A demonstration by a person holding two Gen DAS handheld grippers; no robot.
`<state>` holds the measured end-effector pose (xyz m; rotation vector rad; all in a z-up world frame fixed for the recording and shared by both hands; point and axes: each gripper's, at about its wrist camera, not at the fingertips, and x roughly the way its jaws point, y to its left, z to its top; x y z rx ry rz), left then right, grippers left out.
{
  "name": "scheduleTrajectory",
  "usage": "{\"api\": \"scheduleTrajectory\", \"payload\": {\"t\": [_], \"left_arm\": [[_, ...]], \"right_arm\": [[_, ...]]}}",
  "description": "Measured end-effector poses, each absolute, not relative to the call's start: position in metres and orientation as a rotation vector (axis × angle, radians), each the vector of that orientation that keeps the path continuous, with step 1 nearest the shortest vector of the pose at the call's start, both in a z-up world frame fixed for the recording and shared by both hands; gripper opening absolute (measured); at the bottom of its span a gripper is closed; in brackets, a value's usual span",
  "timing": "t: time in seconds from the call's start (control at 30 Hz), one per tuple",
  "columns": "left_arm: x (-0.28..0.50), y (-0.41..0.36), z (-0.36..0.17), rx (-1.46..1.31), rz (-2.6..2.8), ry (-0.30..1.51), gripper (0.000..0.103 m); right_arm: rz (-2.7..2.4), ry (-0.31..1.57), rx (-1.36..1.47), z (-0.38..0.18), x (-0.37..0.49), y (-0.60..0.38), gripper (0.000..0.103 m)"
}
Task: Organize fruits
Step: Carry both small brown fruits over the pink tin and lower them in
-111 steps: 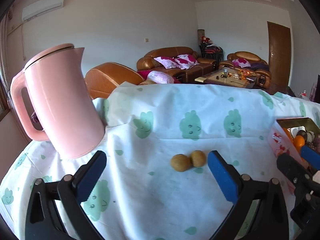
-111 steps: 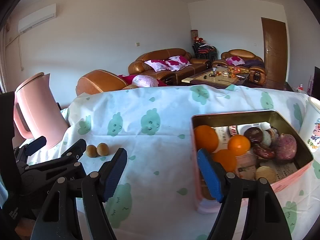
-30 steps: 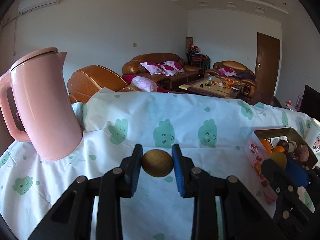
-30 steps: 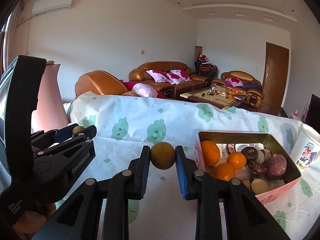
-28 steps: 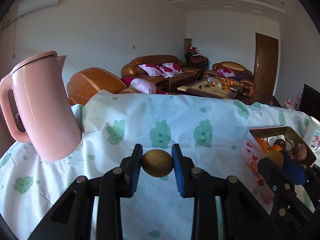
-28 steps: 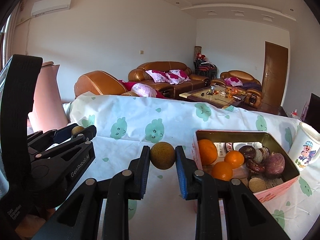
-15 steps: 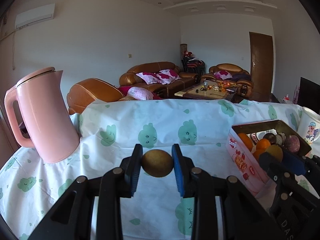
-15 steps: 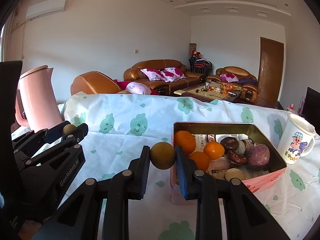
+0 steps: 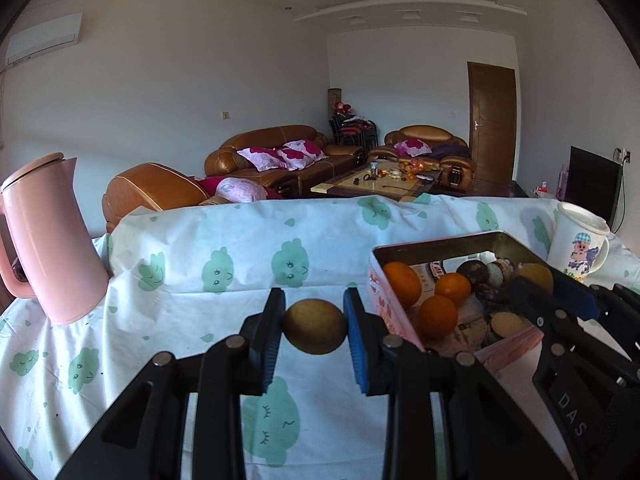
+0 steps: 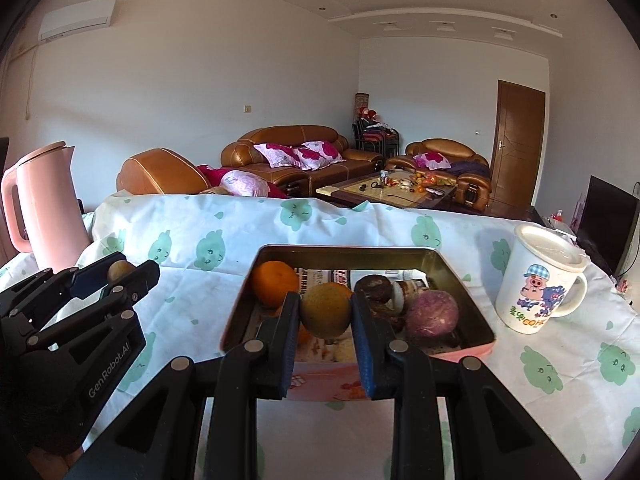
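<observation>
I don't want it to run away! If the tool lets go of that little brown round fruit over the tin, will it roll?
Probably a little. The brown fruit in the right tool looks round and smooth, so it could roll. But the tin has raised walls and other fruit inside, such as the orange, which should likely stop it.

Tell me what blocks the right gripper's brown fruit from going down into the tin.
No lid or barrier shows: the tin is open-topped. The right gripper holds its brown fruit over the tin; below lie an orange and a purple fruit, so free floor there is scarce.
</observation>
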<state>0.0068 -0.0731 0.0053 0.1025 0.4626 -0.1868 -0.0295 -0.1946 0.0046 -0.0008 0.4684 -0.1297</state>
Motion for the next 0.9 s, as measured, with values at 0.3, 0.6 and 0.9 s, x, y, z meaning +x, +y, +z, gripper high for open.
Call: {"api": "scheduleTrajectory", "payload": {"t": [0.3,0.6,0.9], "left_arm": [[0.002,-0.123,0.006,0.117,-0.248,0.459,0.032],[0.011,-0.160,0.006,0.097,-0.294,0.469,0.032],[0.030,-0.190,0.006,0.082,-0.314,0.479,0.032]], "right_arm": [[-0.206,0.442,-0.008,0.009,-0.038,-0.240,0.028],[-0.259,0.421,0.001,0.014,-0.041,-0.278,0.028],[-0.299,0.404,-0.001,0.017,-0.035,-0.298,0.028]]}}
